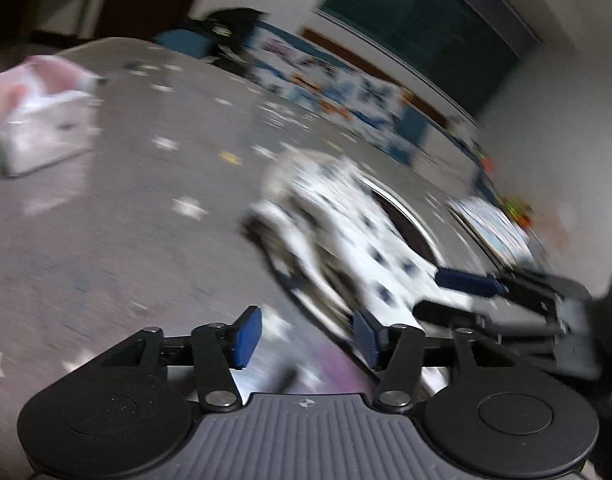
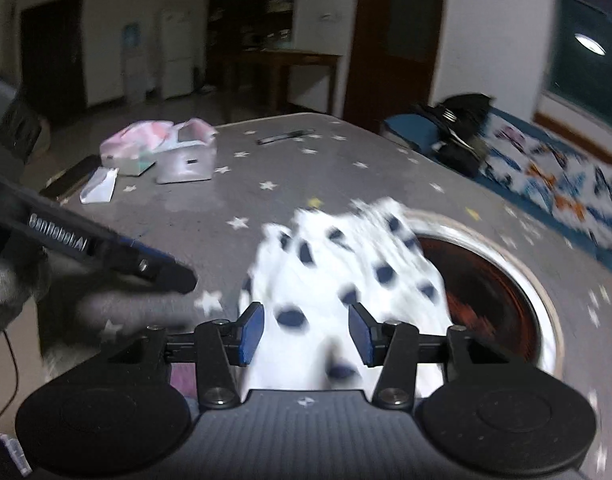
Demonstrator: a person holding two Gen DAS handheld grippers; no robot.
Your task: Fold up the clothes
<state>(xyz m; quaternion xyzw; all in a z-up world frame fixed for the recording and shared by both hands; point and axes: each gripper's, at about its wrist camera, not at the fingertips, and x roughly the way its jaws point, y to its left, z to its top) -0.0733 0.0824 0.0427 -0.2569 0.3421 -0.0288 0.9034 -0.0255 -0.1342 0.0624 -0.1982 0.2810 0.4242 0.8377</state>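
Note:
A white garment with dark blue dots [image 1: 346, 236] lies bunched on the grey star-print table cover [image 1: 117, 216], blurred by motion. My left gripper [image 1: 306, 338] is open and empty, just short of the garment's near edge. My right gripper [image 2: 306, 334] is open, and the dotted garment [image 2: 338, 272] lies between and beyond its blue pads; it is not clamped. The right gripper also shows at the right of the left wrist view [image 1: 478, 292]. The left gripper's body crosses the left of the right wrist view [image 2: 85, 248].
A round opening with a metal rim [image 2: 506, 280] sits in the table beside the garment. Pink and white folded clothes [image 2: 161, 152] lie at the table's far side. A bench with a patterned blue cushion [image 2: 554, 176] and a black bag [image 2: 462, 128] stands beyond the table.

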